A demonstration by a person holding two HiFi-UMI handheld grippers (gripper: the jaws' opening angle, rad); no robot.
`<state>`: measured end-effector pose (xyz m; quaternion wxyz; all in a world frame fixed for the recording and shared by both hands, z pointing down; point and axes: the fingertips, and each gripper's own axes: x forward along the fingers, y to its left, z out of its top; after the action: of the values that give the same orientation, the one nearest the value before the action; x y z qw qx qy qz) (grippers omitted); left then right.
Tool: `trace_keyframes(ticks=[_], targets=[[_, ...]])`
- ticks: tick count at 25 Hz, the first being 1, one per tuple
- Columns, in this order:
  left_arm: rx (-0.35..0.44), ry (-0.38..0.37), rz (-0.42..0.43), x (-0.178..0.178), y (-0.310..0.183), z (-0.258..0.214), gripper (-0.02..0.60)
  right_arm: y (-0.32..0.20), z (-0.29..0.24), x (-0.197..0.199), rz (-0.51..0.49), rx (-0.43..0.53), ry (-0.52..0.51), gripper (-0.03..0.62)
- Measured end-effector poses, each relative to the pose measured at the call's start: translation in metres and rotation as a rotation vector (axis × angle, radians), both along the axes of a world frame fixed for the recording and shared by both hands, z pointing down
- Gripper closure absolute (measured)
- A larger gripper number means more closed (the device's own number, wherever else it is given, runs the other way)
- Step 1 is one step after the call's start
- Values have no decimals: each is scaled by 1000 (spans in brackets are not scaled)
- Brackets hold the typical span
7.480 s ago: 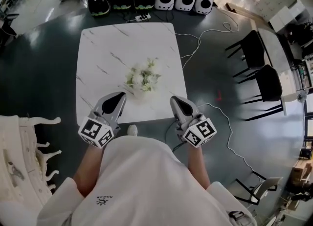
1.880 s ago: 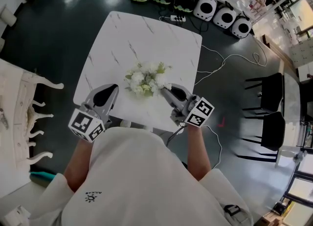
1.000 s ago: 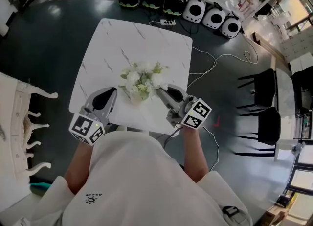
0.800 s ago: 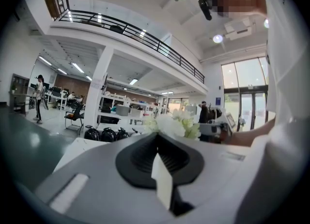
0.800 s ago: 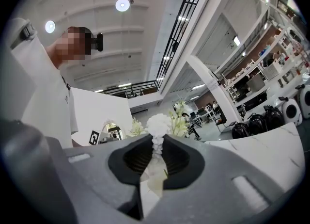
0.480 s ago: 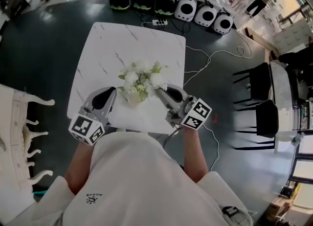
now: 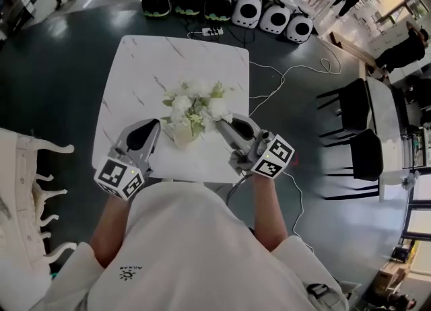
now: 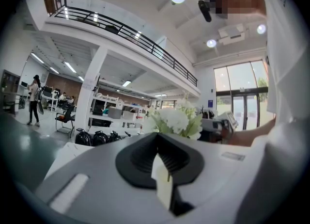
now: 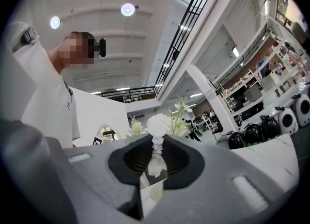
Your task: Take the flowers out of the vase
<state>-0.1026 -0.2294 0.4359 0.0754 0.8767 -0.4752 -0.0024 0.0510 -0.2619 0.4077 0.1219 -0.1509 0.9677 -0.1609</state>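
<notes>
With the jaws of my right gripper (image 7: 222,126) clenched on one white spray (image 9: 158,123) of the flowers (image 7: 194,106), which stand in the vase (image 7: 182,136) on the desk (image 7: 135,67), and those of my left gripper (image 7: 153,126) shut beside it, I fear tangled stems could tip the vase.

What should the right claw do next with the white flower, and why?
Probably lift it straight up. The right claw is shut on a white flower, but its stem seems to sit in the vase with the other flowers, so it isn't out yet.
</notes>
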Motion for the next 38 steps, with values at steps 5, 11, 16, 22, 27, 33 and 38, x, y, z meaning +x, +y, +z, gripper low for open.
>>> trace_keyframes(ticks=[5, 11, 16, 22, 27, 33, 38], targets=[[11, 1, 17, 1, 0, -4, 593, 3, -11, 4, 22, 14, -26, 548], [20, 1, 35, 3, 0, -5, 592, 5, -30, 6, 35, 37, -77, 548], [27, 3, 44, 3, 1, -8, 593, 10, -44, 5, 37, 60, -100, 548], [40, 6, 58, 3, -2, -13, 592, 15, -51, 2, 46, 68, -110, 548], [48, 11, 69, 4, -3, -17, 593, 17, -56, 2, 58, 75, -117, 548], [59, 15, 84, 5, 4, -25, 593, 27, -71, 6, 83, 96, -133, 548], [70, 14, 96, 19, 4, -39, 592, 30, -88, 23, 107, 107, -159, 548]])
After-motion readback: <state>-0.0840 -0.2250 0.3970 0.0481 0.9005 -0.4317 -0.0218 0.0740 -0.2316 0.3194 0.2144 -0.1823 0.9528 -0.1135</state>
